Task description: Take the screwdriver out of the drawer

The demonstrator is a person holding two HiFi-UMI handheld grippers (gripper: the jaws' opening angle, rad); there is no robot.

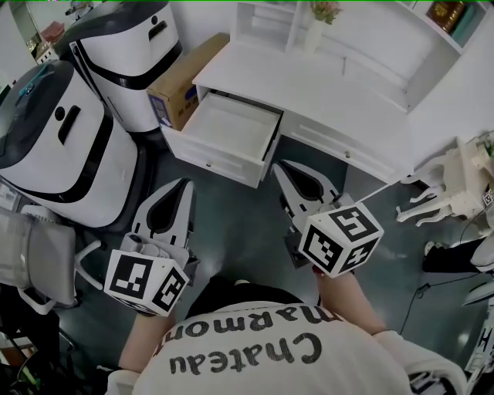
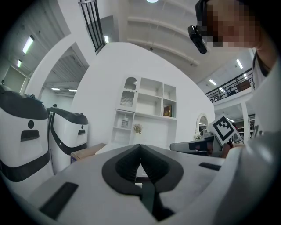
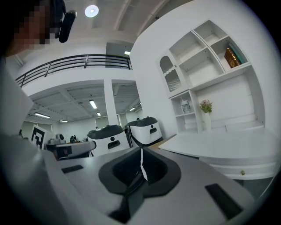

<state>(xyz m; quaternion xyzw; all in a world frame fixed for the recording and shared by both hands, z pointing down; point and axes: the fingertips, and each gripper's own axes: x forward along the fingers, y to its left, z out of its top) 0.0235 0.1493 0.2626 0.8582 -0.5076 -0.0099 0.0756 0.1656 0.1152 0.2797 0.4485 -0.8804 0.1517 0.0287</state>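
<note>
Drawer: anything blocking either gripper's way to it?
Nothing visible does. The drawer is pulled open, and only bare floor lies between its front and the left gripper and right gripper, both shut. The part of the drawer that shows looks empty; no screwdriver can be seen.

In the head view the back of the open drawer [image 1: 231,127] runs under the desk top [image 1: 309,85] at one o'clock, so that part of its inside is hidden. At ten o'clock from the drawer, the cardboard box [image 1: 185,77] carries a label too small to read. The white machine [image 1: 54,146] at nine o'clock is cut by the left edge, and the flowers [image 1: 326,11] at twelve by the top edge. In the left gripper view the small things on the shelf unit [image 2: 149,105] cannot be told.
</note>
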